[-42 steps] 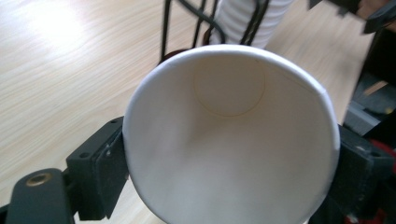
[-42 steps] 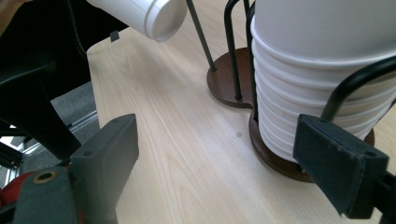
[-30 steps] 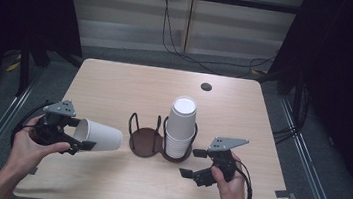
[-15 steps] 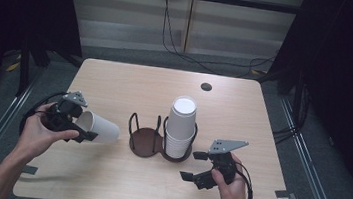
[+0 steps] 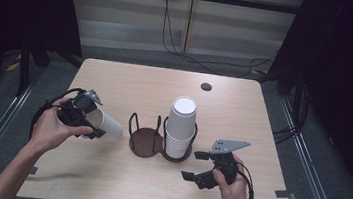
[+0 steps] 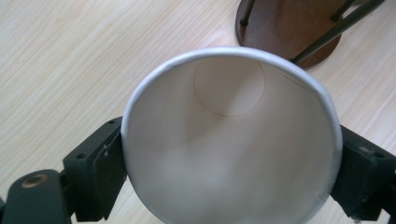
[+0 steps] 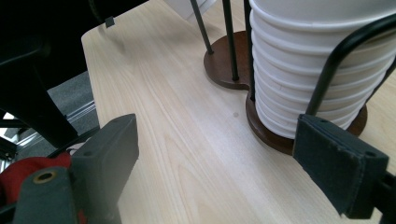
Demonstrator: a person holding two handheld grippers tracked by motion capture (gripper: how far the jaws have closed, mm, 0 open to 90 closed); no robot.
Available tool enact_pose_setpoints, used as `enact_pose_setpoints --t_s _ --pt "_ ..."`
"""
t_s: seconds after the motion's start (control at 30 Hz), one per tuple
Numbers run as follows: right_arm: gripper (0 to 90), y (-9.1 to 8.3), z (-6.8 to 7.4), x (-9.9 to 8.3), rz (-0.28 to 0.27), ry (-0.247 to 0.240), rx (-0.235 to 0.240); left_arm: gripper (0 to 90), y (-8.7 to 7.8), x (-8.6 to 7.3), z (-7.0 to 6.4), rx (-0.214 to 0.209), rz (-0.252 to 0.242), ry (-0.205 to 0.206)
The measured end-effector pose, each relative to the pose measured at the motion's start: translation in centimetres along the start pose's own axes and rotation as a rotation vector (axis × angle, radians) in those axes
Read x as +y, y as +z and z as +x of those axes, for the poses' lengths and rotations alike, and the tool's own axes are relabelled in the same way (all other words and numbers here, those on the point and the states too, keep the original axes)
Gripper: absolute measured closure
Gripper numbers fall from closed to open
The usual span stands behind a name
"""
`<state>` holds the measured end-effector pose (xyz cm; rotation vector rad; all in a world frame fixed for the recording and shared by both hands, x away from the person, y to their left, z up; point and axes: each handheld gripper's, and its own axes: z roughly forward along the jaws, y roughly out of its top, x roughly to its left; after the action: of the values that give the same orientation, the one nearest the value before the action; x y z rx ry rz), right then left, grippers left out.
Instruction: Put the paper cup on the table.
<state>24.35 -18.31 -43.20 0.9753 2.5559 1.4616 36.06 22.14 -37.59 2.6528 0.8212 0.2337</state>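
Note:
My left gripper [image 5: 92, 121] is shut on a white paper cup [image 5: 107, 126] near its rim, at the table's left. The cup lies tilted, its base pointing toward the cup holder [image 5: 143, 141]. Looking along the left gripper's jaws, the cup [image 6: 229, 140] opens toward the camera, with the holder's brown base [image 6: 289, 23] just beyond it. A stack of white cups [image 5: 181, 127] stands upside down in the holder's right ring. My right gripper [image 5: 195, 165] is open near the front edge, right of centre. Through its jaws I see the stacked cups [image 7: 317, 60] close by on the right.
The holder's left ring, with black wire uprights [image 5: 134, 123], is empty. A dark round hole [image 5: 206, 87] sits in the light wooden table [image 5: 131, 82] at the back right. Cables run across the floor behind the table.
The left gripper has drawn back to the left and turned, so the cup now tilts with its base lower and toward the holder. The right gripper has barely moved.

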Motion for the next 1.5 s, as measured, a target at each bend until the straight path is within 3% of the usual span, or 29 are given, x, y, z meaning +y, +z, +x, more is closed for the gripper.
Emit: enact_pose_setpoints --t_s 0.07,0.13,0.2,0.33,0.7,0.87,1.0,1.03,1.3,1.37,1.5 --pt "14.5 -0.1 0.0 -0.1 -0.001 0.003 -0.002 12.0 0.1 0.5 0.2 0.022 0.009 -0.012" --pt "14.5 -0.1 0.0 -0.1 -0.001 0.003 -0.002 11.9 0.3 0.8 0.5 0.008 0.030 -0.016" --pt "14.5 -0.1 -0.1 -0.1 0.000 0.003 -0.001 11.8 0.8 1.2 0.8 0.005 0.088 0.000" --pt "14.5 0.1 -0.2 -0.1 0.011 0.013 0.013 11.7 1.3 1.8 1.1 0.017 0.112 -0.009" --pt "14.5 0.1 -0.2 0.1 -0.005 0.021 0.023 9.2 2.8 3.2 0.5 0.012 0.177 0.050" --pt "14.5 0.0 -0.3 0.0 -0.009 0.025 0.021 7.8 3.0 3.5 0.4 0.018 0.166 0.059" --pt "14.5 0.2 -0.4 -0.1 0.001 0.029 0.019 6.5 3.2 3.8 0.7 0.002 0.169 0.035" --pt "14.5 0.2 -0.4 -0.1 0.001 0.029 0.017 6.4 3.2 3.8 0.8 -0.007 0.173 0.048" --pt "14.5 0.1 -0.6 -0.2 -0.010 0.046 0.014 6.2 4.0 4.1 1.2 -0.029 0.155 -0.001" --pt "14.5 0.2 -0.6 -0.3 -0.004 0.049 0.011 6.2 4.3 4.3 1.3 -0.010 0.153 -0.019" --pt "14.5 0.2 -0.6 -0.3 -0.006 0.048 0.002 5.9 4.6 4.2 1.4 -0.014 0.131 -0.019"
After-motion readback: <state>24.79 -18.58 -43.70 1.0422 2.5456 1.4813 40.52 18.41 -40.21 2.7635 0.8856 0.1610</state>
